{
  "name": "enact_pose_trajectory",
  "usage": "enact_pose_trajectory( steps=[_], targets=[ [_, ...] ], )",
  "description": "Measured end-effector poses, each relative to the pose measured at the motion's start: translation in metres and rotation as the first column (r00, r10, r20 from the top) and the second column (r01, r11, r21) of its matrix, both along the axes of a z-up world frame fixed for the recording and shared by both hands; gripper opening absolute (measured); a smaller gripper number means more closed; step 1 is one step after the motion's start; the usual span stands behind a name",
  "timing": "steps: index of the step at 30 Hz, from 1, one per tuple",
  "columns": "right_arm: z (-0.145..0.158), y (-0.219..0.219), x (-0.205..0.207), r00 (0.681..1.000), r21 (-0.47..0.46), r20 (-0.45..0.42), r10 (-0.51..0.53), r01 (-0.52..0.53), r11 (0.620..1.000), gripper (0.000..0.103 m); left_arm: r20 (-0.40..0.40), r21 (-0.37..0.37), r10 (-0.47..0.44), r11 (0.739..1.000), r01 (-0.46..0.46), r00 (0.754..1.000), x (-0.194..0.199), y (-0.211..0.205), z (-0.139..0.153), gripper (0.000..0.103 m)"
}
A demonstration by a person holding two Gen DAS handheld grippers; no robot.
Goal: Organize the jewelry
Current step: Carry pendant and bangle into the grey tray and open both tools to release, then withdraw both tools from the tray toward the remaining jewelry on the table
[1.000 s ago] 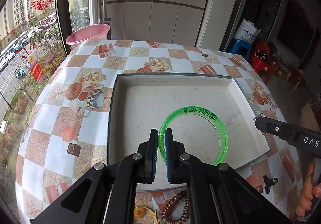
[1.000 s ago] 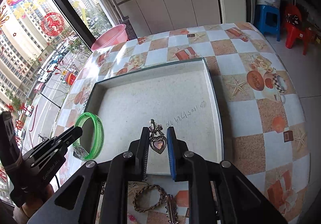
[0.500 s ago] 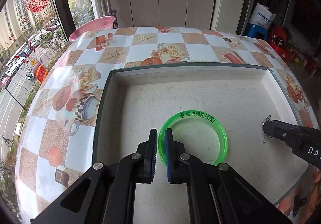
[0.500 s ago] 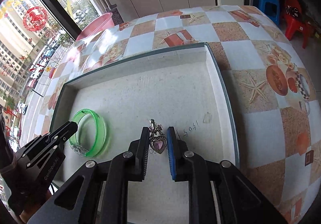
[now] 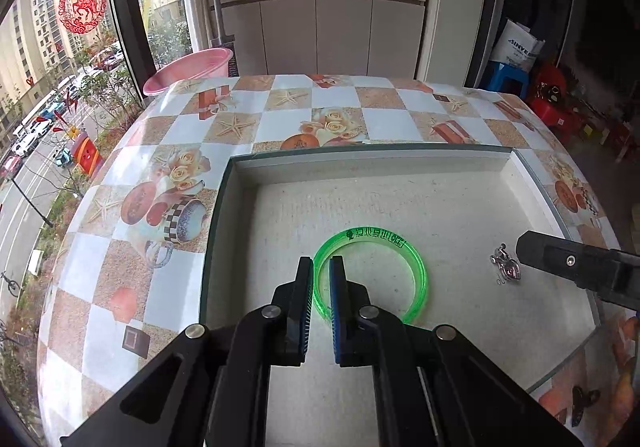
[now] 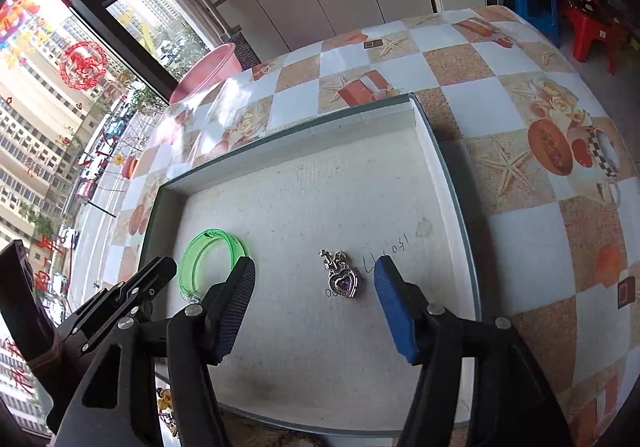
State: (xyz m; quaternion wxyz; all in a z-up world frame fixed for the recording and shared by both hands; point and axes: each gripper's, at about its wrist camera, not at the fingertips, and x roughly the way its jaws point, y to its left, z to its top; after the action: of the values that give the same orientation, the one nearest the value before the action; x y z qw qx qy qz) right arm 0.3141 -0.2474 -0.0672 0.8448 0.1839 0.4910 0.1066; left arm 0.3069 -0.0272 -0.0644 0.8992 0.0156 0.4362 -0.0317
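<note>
A shallow white tray (image 5: pixel 236 207) with a dark rim lies on the checkered table; it also shows in the right wrist view (image 6: pixel 448 183). My left gripper (image 5: pixel 321 267) is shut on the near rim of a green bangle (image 5: pixel 416 271), low over the tray floor. The bangle also shows in the right wrist view (image 6: pixel 224 237). My right gripper (image 6: pixel 314 271) is open wide. A silver heart pendant (image 6: pixel 342 279) with a purple stone lies on the tray floor between its fingers. The pendant also shows in the left wrist view (image 5: pixel 506 267), beside one right finger (image 5: pixel 560 259).
A pink basin (image 5: pixel 188 69) stands beyond the table's far left edge. White cabinets (image 5: pixel 340 35) stand behind the table. Loose jewelry (image 6: pixel 166 403) lies on the table at the tray's near edge. Blue and red stools (image 6: pixel 560 3) stand to the right.
My right gripper has opened and let go of the heart pendant, which now lies on the tray floor. My left gripper has carried the green bangle farther in over the tray.
</note>
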Motion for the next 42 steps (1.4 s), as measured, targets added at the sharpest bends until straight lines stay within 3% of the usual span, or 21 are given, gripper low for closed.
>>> enact_pose_trajectory(
  steps=[6,11,13,21,22,23,30,32,37,42],
  targets=[
    [0.024,-0.011,-0.028,0.998,0.026,0.052,-0.017,0.015,1.000,0.081,0.043,-0.050,-0.020,0.999,0.022,0.999,-0.027,0.007,0.021,0.020],
    [0.040,-0.016,-0.056,0.996,0.008,0.093,-0.020,0.019,1.000,0.082,0.069,-0.076,-0.027,0.997,0.033,0.997,-0.059,0.014,0.036,0.020],
    [0.043,-0.017,-0.066,0.995,0.014,0.097,-0.021,0.020,1.000,0.089,0.070,-0.094,-0.028,0.995,0.035,0.997,-0.072,0.018,0.040,0.020],
    [0.050,-0.013,-0.112,0.992,-0.042,0.129,-0.009,0.015,0.999,0.090,0.092,-0.133,0.016,0.991,-0.004,0.996,-0.124,0.035,0.051,0.021],
    [0.050,-0.013,-0.118,0.992,-0.035,0.125,-0.009,0.014,0.999,0.090,0.092,-0.134,0.019,0.991,-0.006,0.996,-0.130,0.036,0.051,0.045],
    [0.050,-0.014,-0.123,0.993,-0.027,0.122,-0.011,0.015,1.000,0.090,0.083,-0.136,0.021,0.991,-0.009,0.996,-0.134,0.038,0.051,0.103],
    [0.044,-0.011,-0.165,0.995,-0.021,0.100,-0.008,0.010,1.000,0.091,0.101,-0.096,0.028,0.995,-0.018,0.994,-0.160,0.044,0.035,0.103],
    [0.042,-0.011,-0.177,0.994,-0.029,0.105,-0.019,0.022,0.999,0.103,0.083,-0.099,0.034,0.995,-0.026,0.996,-0.165,0.047,0.028,0.103],
    [0.040,-0.013,-0.210,0.985,0.005,0.151,-0.082,0.082,0.997,0.103,0.048,-0.112,0.029,0.993,-0.024,0.998,-0.187,0.053,0.009,0.103],
    [0.032,-0.003,-0.240,0.992,-0.007,0.105,-0.070,0.071,0.997,0.103,0.006,-0.079,0.054,0.995,-0.054,0.999,-0.206,0.066,-0.013,0.103]
  ],
)
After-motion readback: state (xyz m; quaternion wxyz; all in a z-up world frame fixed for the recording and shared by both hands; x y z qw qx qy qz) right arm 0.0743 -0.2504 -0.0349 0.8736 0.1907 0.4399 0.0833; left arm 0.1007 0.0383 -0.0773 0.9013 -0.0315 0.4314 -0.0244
